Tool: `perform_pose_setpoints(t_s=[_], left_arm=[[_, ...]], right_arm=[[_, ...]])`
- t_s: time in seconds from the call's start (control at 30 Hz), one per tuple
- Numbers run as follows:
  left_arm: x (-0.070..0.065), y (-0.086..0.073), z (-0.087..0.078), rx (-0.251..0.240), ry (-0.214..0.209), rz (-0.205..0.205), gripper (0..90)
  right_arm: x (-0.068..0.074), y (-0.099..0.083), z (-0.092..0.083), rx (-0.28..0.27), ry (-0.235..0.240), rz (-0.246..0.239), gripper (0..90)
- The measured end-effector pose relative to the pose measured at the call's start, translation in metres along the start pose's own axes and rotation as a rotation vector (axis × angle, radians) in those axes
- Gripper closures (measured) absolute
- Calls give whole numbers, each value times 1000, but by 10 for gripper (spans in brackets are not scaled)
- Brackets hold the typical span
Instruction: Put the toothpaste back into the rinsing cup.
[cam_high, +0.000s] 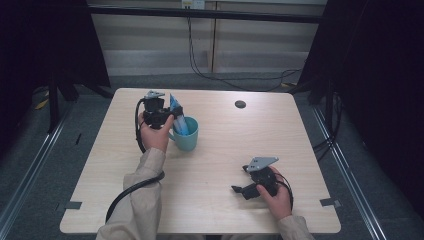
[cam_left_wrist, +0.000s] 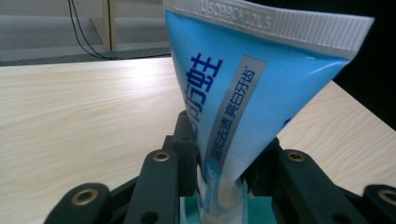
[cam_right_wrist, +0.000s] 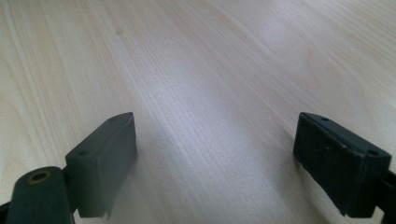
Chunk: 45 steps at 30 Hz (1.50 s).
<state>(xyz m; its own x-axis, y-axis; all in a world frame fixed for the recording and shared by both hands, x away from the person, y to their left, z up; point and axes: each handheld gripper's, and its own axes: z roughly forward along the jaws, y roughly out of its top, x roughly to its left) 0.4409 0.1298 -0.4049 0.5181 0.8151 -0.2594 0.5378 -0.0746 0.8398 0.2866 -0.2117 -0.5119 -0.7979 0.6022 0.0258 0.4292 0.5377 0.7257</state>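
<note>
A person stands at a pale wooden table (cam_high: 220, 150) with a two-jaw gripper in each hand. The left gripper (cam_left_wrist: 219, 168) has its jaws closed narrow on a blue tube (cam_left_wrist: 243, 93) of toothpaste, pinching the lower, narrower part of its body; just below the jaws the tube runs down into a teal cup (cam_high: 187, 134). In the high view the left gripper (cam_high: 167, 115) sits at the cup's far-left rim, with the tube (cam_high: 176, 114) rising between its jaws. The tube's long axis stands close to upright, leaning a little; its flat crimped white seam points up and away from the jaws, and its narrow end, hidden inside the cup, points down. The right gripper (cam_right_wrist: 215, 163) has its jaws spread wide with nothing between them, held low over bare table. In the high view this right gripper (cam_high: 250, 187) is well apart from the cup, near the person's side. The likely trouble lies in the grip: the jaws squeeze a soft, tapering, glossy body, so the tube could slide between them or tilt over. If the tube catches the rim while being moved, the light cup could tip or drag, as nothing steadies it.
</note>
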Motion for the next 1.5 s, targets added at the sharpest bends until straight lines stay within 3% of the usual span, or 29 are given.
perform_pose_setpoints(t_s=[0.37,1.03,1.5], left_arm=[[4,-2,-1,0,29,-10,680],[8,-4,-3,10,31,-20,629],[12,-4,-3,29,30,-50,525]], right_arm=[[0,0,0,0,1,-1,129],[0,0,0,1,3,0,128],[1,0,0,1,4,0,128]])
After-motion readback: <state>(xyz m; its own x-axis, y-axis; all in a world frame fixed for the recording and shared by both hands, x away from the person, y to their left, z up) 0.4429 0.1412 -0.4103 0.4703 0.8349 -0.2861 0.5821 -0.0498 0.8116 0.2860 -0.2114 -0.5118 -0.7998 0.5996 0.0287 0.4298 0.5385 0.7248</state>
